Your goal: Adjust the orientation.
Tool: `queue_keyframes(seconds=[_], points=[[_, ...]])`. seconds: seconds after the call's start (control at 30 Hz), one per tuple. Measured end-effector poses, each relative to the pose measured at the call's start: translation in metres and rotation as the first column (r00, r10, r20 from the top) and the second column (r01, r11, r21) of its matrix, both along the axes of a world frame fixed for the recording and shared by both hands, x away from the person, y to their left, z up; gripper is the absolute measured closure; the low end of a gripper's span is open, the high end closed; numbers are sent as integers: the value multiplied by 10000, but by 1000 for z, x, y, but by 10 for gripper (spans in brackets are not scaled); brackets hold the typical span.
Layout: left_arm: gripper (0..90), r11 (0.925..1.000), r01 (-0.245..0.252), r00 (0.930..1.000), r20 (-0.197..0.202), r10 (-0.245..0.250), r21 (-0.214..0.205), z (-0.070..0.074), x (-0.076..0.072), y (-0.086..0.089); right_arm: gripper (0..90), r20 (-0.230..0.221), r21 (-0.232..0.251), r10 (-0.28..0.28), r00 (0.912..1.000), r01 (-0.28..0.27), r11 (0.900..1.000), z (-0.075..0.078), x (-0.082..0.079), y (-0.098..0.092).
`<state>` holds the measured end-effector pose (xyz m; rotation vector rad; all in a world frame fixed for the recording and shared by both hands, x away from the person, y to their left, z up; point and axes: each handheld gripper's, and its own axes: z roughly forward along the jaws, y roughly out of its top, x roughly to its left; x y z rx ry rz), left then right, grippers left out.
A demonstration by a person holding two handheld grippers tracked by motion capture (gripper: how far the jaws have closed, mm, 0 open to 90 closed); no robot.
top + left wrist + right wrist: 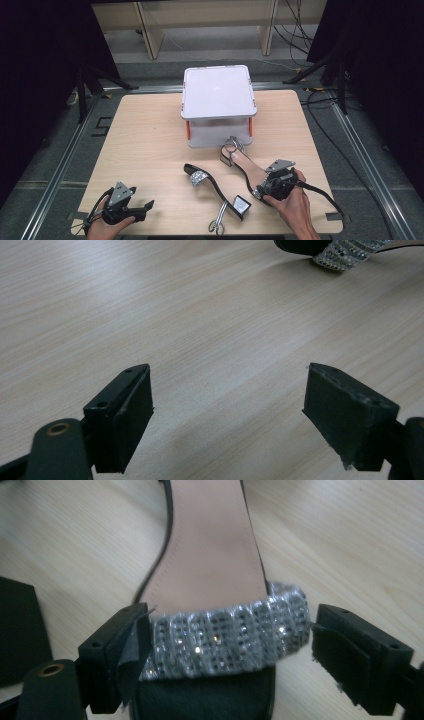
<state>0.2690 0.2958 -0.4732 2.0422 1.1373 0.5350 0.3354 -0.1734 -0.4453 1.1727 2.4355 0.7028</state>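
Two black heeled sandals with glittery silver toe straps lie on the wooden table (150, 150). One sandal (243, 165) stands upright at the right, pink insole up, its ankle strap near the white box. My right gripper (267, 189) is at its toe. In the right gripper view the gripper (230, 640) is open, with the silver strap (225, 635) between its jaws; the left jaw touches it. The other sandal (212, 187) lies on its side at the table's middle front, and its strap (345, 252) shows in the left gripper view. My left gripper (142, 207) (227, 405) rests open over bare wood.
A white lidded box (217, 92) with orange clasps stands at the back middle of the table. A dark flat shape (17, 630) sits at the left edge of the right gripper view. Black curtains, cables and metal floor rails surround the table.
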Motion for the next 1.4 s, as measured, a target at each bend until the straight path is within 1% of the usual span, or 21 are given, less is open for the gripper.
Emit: queue_keyframes(seconds=[0.03,0.1,0.23,0.37,0.4,0.43,0.47,0.5,0.6,0.77,0.83,0.87,0.97,1.0,1.07,1.1,1.13,1.23,1.27,1.33,1.4], points=[[193,9997,-45,10000,17,45,-231,0,-1,-1,188,-100,-58,-14,9999,14,10000,0,0,-2],[193,10000,3,10000,3,-3,-22,0,0,0,250,-263,76,192,9995,-190,9998,1,-1,-6],[193,9993,-71,10000,17,72,-360,0,-1,-2,257,-662,287,-114,9977,133,9995,-2,3,-16],[193,9997,-56,10000,48,57,-231,0,0,-1,285,-443,223,-344,9984,354,9991,2,7,-32],[193,9999,-35,10000,19,35,-112,0,0,0,314,10,-87,-661,9978,661,9978,5,11,-43],[193,9999,-12,10000,6,12,-106,0,0,-1,314,10,-87,-661,9978,661,9978,5,11,-43],[193,10000,15,10000,1,-15,-89,0,0,-1,285,-135,112,-1081,9941,1082,9941,6,13,-48],[193,9999,-5,10000,13,6,-119,0,0,-1,294,-435,892,-1167,9922,1202,9887,7,13,-53],[193,9999,-27,10000,11,27,-159,-1,0,-1,277,-284,1742,-702,9971,741,9819,10,8,-51],[193,9997,-27,10000,24,27,-262,-1,0,-2,243,-718,2303,-623,9955,773,9700,7,9,-35],[193,10000,-22,10000,15,22,-56,0,0,0,241,-1033,2108,-844,9911,1047,9719,1,12,-29],[193,9999,-34,10000,23,34,-148,0,0,-1,244,-928,1978,-650,9936,824,9768,-2,15,-29],[193,9999,3,10000,27,-3,-129,-1,0,-1,351,-1175,2063,-424,9922,662,9763,-6,22,-28],[193,10000,-3,10000,17,3,-79,-1,0,-1,370,-1262,2130,-793,9888,1050,9714,-6,21,-25],[193,10000,-19,10000,24,19,-79,0,0,-1,404,-1361,1908,-591,9889,847,9780,-6,27,-27],[193,10000,-8,10000,23,8,-57,0,0,-1,430,-1609,1997,-693,9845,1012,9746,-5,28,-26],[193,9996,-35,10000,52,37,-269,0,0,-1,458,-1542,2116,-689,9856,1011,9721,-5,29,-28],[193,9999,14,10000,29,-14,-137,0,0,-1,533,-1538,2570,-708,9856,1090,9602,0,36,-38],[193,9997,-7,10000,23,8,-255,-1,0,-2,581,-1898,3010,-676,9795,1236,9456,3,43,-48],[193,10000,8,10000,22,-8,-58,0,0,-1,602,-1925,2895,-566,9797,1118,9506,4,54,-59],[193,9997,-32,10000,47,33,-245,-1,0,-2,608,-1913,2908,-590,9798,1140,9500,4,58,-61]])
